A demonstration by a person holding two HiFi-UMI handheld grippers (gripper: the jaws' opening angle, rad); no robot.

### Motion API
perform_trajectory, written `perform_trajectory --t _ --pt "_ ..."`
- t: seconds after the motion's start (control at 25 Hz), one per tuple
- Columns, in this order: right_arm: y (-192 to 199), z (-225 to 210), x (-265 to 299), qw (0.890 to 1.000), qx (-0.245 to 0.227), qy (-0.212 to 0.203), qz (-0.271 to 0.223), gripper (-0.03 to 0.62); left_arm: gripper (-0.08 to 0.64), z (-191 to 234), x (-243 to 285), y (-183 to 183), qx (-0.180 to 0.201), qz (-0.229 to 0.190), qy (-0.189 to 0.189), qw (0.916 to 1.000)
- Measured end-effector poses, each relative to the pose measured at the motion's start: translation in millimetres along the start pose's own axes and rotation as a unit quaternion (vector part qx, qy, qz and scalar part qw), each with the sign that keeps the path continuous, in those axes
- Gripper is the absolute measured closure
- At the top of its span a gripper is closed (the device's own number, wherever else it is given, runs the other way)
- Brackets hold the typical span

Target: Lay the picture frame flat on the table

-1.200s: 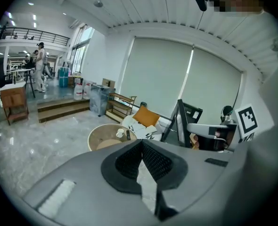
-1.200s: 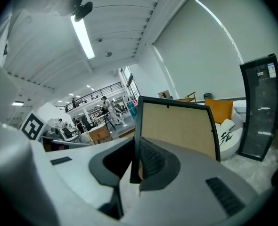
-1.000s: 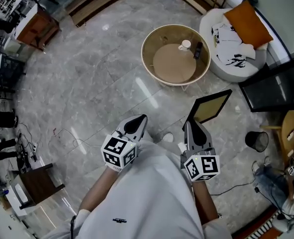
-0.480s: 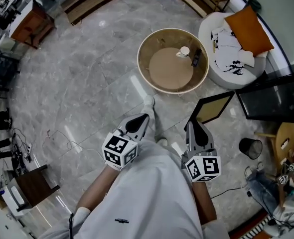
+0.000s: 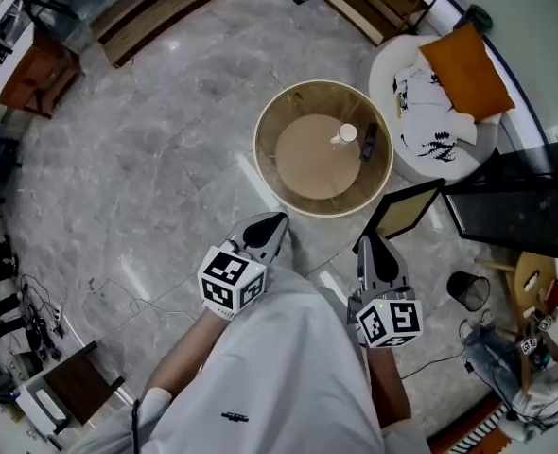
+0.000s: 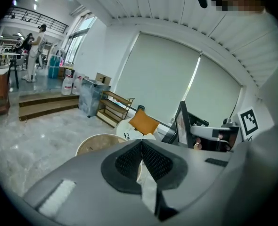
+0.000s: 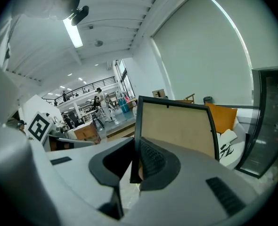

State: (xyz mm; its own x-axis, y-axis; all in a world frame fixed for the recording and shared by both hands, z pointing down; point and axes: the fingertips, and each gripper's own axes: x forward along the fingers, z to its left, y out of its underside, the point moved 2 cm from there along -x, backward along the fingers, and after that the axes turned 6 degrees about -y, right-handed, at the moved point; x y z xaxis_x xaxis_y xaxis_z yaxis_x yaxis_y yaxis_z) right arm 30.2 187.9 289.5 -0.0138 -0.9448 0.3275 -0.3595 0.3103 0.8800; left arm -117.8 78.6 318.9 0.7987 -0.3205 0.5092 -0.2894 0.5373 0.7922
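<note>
Gripping the picture frame with my right gripper, jaws clamped on the black left edge near its lower corner, edge sits right between the two ribbed pads. Frame stands up out of the jaws and is carried in the air, not on anything. Its plain tan face is turned toward the right gripper view, black border all round, small tab on the top edge. From the head view the frame leans a bit and sits just off the near right rim of the round table, apart from it, between the table and a dark screen at the right. My left gripper has its jaws pressed together, nothing between them, and it points toward the near rim of the table, over the grey marble floor. The table has a raised pale rim and a tan top. A white cup and a small dark object lie on the top toward its far right side, close together; I cannot tell what the dark one is. Beyond the table on the right is a white round seat with an orange cushion and a black and white printed cloth on it. A black bin stands on the floor to the right of my right gripper. My white top fills the bottom of the head view.
</note>
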Motion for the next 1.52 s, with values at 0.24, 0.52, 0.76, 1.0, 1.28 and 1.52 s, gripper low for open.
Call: perform_trajectory --t 0.24,0.52,0.76,1.0,1.28,1.52 --pt "-30.2 -11.8 64.9 1.000 -0.003 0.006 0.005 0.557 0.555 46.6 40.4 -44.4 -0.004 0.003 0.010 0.9999" --pt "-41.6 -28.9 105.7 0.999 0.024 -0.020 0.017 0.557 0.555 63.7 72.5 -63.9 -0.009 0.023 -0.003 0.9997" --pt "-40.8 -51.4 117.0 0.999 0.026 -0.027 0.029 0.557 0.555 60.0 89.4 -66.7 -0.008 0.036 -0.011 0.9993" --pt "-23.5 -73.6 120.4 0.998 0.027 -0.019 0.049 0.557 0.555 54.3 107.3 -56.2 -0.006 0.055 -0.011 0.9984" --pt "11.7 -92.6 136.1 0.995 0.037 -0.025 0.087 0.557 0.555 57.6 131.2 -37.8 0.003 0.079 -0.014 0.9967" --pt "48.2 -110.0 159.7 0.991 0.048 -0.032 0.119 0.557 0.555 69.9 154.7 -11.8 -0.007 0.100 -0.016 0.9949"
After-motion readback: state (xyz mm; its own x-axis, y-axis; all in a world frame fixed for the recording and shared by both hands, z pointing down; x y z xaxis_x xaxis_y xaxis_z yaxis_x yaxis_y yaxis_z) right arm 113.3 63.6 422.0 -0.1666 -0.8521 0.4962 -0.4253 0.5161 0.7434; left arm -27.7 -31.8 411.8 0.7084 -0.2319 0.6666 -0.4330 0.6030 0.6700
